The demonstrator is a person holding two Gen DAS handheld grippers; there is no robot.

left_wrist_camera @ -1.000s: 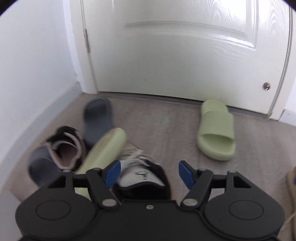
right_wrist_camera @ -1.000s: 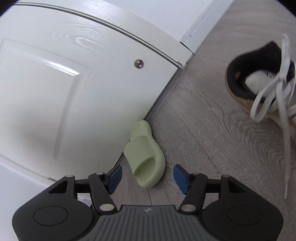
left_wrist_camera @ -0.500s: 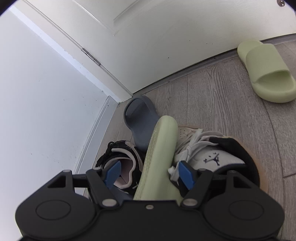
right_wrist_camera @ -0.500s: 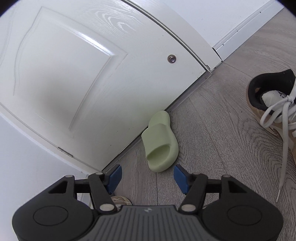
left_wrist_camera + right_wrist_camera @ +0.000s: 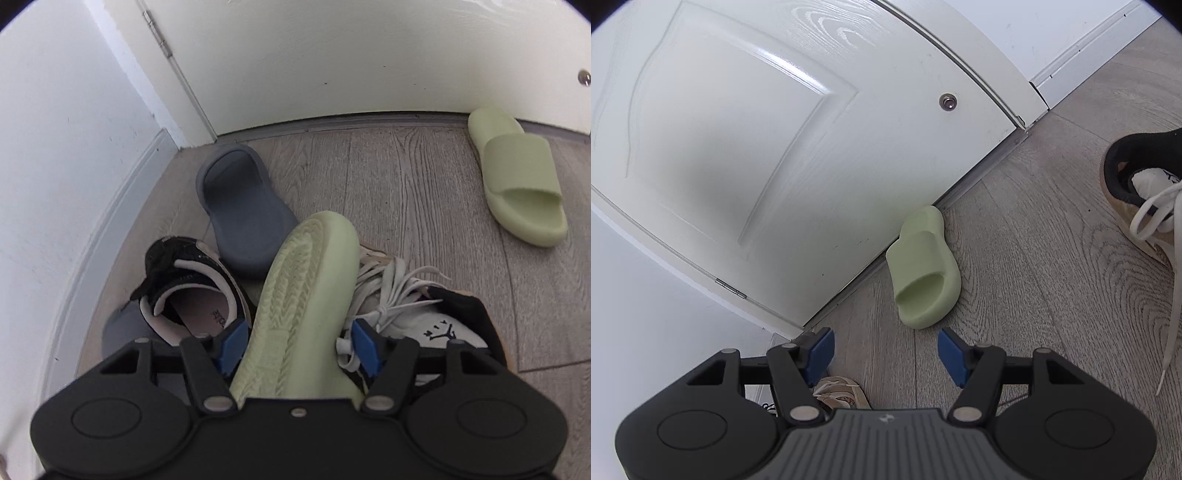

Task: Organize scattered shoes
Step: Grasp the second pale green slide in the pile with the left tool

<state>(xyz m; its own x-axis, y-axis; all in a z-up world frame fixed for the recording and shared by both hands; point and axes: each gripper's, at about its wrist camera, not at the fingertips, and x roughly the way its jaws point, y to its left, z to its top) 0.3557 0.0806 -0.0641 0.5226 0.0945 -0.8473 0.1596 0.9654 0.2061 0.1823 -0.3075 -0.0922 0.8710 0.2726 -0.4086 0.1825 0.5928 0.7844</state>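
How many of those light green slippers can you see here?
2. One green slide lies upright by the door. The other green slide lies sole-up on the shoe pile, between the left gripper jaws. More may be hidden.

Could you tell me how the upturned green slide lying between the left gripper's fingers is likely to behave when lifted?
The green slide looks like thick moulded foam, so probably light and fairly stiff. Its ridged sole should resist slipping. It leans on the laced sneaker, so lifting may nudge that.
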